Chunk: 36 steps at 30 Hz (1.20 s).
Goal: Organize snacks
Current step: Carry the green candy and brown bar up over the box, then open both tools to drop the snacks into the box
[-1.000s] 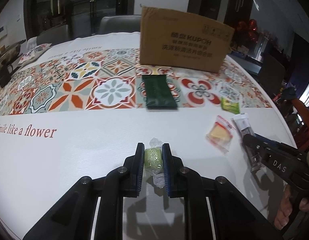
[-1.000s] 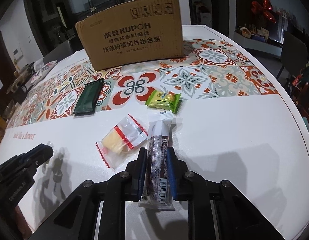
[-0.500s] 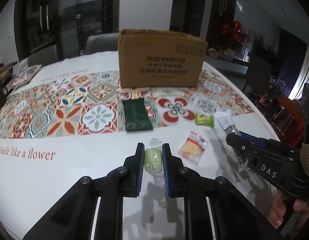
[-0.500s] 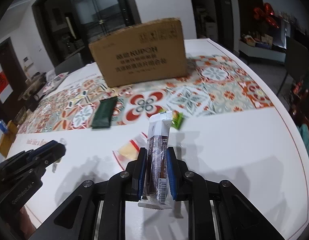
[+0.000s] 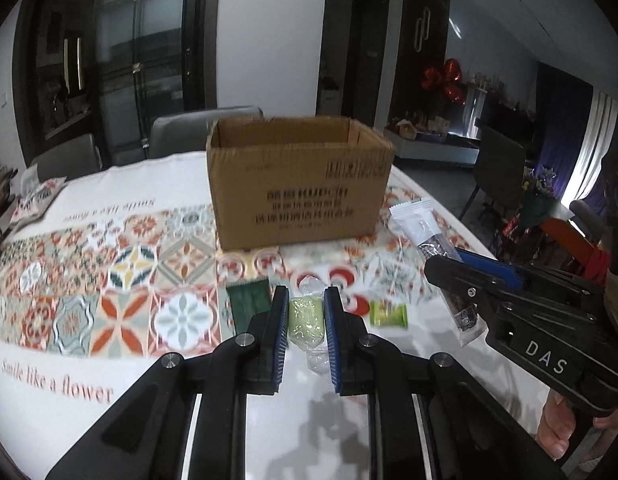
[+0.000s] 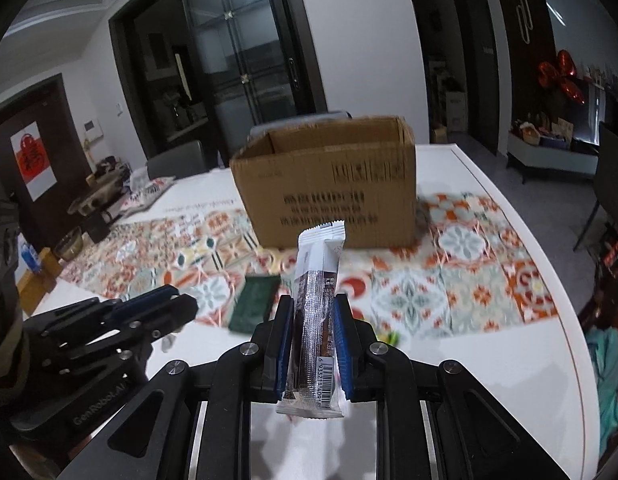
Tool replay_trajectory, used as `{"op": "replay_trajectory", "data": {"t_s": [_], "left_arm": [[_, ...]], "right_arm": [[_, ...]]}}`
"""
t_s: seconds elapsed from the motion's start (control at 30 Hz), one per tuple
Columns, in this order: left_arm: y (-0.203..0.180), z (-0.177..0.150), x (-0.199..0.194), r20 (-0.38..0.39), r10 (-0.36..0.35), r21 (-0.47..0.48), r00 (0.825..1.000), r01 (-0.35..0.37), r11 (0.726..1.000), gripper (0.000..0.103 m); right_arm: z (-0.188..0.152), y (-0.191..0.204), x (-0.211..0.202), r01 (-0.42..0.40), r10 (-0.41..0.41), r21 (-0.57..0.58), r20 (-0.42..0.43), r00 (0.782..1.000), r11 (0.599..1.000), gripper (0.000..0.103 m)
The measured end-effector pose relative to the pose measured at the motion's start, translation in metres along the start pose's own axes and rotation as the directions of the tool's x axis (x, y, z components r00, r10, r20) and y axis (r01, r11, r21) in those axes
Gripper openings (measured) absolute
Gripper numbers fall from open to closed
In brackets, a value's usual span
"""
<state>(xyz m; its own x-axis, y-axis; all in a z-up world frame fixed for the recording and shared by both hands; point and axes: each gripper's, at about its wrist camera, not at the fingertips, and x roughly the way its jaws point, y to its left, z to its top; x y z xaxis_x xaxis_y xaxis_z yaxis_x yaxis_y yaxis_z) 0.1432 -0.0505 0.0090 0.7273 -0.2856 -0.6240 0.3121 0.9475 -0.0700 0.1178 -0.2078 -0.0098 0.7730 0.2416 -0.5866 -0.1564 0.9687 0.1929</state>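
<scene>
Counter point(image 5: 389, 400), patterned runner across it. Open cardboard box point(image 5: 301, 184) upright at mid-counter. Right gripper point(image 6: 312, 344): fingers pinch a long white-and-brown snack bar point(image 6: 315, 312), held above the counter, short of the box. Left gripper point(image 5: 305, 332): fingers pinch a small green wrapped candy point(image 5: 305, 318). Dark green packet point(image 5: 249, 304) and yellow-green packet point(image 5: 388, 314) lie flat near the box.

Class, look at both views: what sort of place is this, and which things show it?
Most likely a home dining room: a table with a patterned tablecloth, a grey dining chair, and a glass-fronted cabinet behind.
</scene>
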Motion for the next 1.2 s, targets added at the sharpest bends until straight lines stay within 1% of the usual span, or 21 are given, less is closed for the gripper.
{"op": "replay_trajectory", "data": {"t_s": [0.2,0.33,0.4,0.57,0.83,1.0,1.13,1.17,1.2], "left_arm": [[0.005,0.039,0.011,0.023,-0.006,0.027,1.0,0.005,1.0,0.019],[0.006,0.065,0.023,0.028,-0.004,0.05,1.0,0.003,0.999,0.019],[0.009,0.076,0.03,0.021,-0.01,0.048,1.0,0.009,0.999,0.019],[0.016,0.101,0.049,0.008,-0.027,0.03,1.0,0.026,0.999,0.019],[0.027,0.142,0.078,0.008,-0.021,0.025,1.0,0.021,0.999,0.019],[0.037,0.167,0.101,-0.014,-0.028,0.016,0.999,0.028,0.999,0.019],[0.043,0.187,0.122,-0.026,0.0,0.014,1.0,0.0,1.0,0.019],[0.043,0.192,0.126,-0.025,0.018,0.017,1.0,-0.018,1.0,0.022],[0.044,0.193,0.127,-0.023,0.037,0.021,0.999,-0.037,0.999,0.038]], "right_arm": [[0.033,-0.005,0.013,-0.006,0.006,0.008,0.025,1.0,1.0,0.021],[0.05,-0.009,0.026,-0.01,0.01,0.017,0.019,1.0,1.0,0.021],[0.059,-0.012,0.033,-0.021,0.021,0.027,0.014,1.0,0.999,0.021],[0.08,-0.017,0.05,-0.012,0.012,0.027,0.015,1.0,1.0,0.021],[0.124,-0.02,0.075,-0.022,0.022,-0.009,0.01,1.0,1.0,0.021],[0.153,-0.022,0.093,-0.018,0.018,-0.039,0.007,1.0,0.999,0.021],[0.177,-0.027,0.111,0.005,-0.005,-0.059,0.005,1.0,0.998,0.021],[0.181,-0.03,0.115,0.007,-0.007,-0.053,0.001,1.0,0.999,0.021],[0.185,-0.032,0.12,0.0,0.0,-0.052,-0.011,1.0,0.999,0.021]]}}
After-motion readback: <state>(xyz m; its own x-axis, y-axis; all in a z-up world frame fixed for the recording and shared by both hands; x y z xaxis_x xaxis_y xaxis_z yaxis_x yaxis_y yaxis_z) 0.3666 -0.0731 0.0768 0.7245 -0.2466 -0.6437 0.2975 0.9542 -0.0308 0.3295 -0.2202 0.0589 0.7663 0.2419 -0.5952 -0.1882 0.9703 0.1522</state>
